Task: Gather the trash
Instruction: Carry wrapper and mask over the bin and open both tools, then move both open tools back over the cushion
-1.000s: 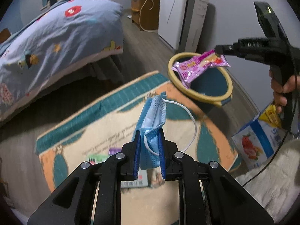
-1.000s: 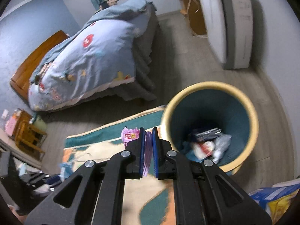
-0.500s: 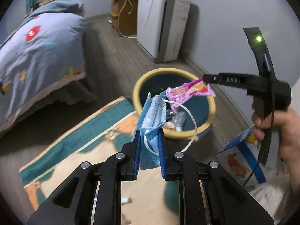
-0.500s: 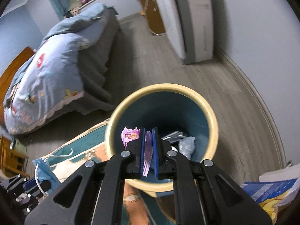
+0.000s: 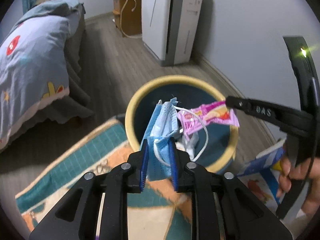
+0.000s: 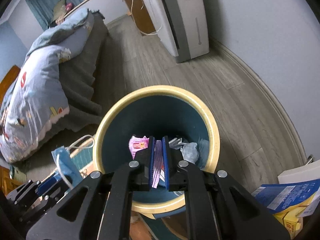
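Observation:
A blue face mask (image 5: 164, 120) with white ear loops stands up between the blue pads of my left gripper (image 5: 159, 156), which hangs over the near rim of the yellow-rimmed teal bin (image 5: 140, 92). Its jaws are opening, though the pads still touch the mask. My right gripper (image 6: 158, 156) is shut on a pink snack wrapper (image 6: 138, 144) directly above the bin (image 6: 112, 116) mouth. From the left wrist view the wrapper (image 5: 210, 118) hangs from the right gripper (image 5: 228, 100) beside the mask. Several pieces of trash lie in the bin bottom.
A patterned rug (image 5: 90, 150) lies under the bin's near side. A bed (image 5: 30, 60) fills the left. A white air purifier (image 5: 172, 20) and wooden cabinet (image 5: 128, 10) stand by the far wall. Snack bags (image 6: 290, 196) lie at the right. A hand (image 5: 294, 174) holds the right gripper.
Both grippers have travelled from above the rug to over the bin, which now sits centred under them. Mask and wrapper hang side by side above its mouth.

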`<control>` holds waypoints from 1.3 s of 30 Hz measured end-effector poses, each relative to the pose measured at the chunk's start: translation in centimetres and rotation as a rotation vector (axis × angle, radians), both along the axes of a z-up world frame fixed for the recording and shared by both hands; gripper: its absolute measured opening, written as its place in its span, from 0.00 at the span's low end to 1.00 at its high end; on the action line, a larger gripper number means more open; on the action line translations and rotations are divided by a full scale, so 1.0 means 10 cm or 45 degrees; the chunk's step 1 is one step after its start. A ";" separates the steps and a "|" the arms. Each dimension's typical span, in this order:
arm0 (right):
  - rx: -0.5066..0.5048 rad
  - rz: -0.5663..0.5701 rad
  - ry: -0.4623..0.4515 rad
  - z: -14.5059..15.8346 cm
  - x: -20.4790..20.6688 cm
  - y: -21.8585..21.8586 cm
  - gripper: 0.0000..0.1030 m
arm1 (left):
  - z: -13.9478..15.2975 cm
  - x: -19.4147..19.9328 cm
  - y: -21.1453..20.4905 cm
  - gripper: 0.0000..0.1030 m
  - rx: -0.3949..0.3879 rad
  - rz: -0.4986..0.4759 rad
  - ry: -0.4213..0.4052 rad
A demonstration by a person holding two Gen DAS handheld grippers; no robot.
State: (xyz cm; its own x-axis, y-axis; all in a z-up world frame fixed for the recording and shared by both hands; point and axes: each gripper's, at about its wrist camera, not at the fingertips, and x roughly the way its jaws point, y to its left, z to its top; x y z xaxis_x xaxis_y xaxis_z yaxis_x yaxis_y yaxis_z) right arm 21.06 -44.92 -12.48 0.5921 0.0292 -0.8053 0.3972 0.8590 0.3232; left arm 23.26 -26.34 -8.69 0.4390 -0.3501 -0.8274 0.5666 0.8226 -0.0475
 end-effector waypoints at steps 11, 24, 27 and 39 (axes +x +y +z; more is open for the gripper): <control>0.028 -0.060 -0.020 0.05 -0.03 -0.09 0.43 | 0.06 -0.01 0.17 0.72 -0.018 0.050 -0.046; -0.039 0.174 -0.100 0.34 0.05 0.44 0.94 | 0.46 -0.45 1.27 0.92 0.017 0.274 -0.121; -0.075 0.274 -0.111 0.39 0.06 0.71 0.94 | 0.50 -0.61 1.65 0.93 0.037 0.368 -0.117; -0.253 0.775 -0.077 0.28 -0.06 2.03 0.94 | 0.35 -1.12 2.81 0.93 0.075 0.642 -0.083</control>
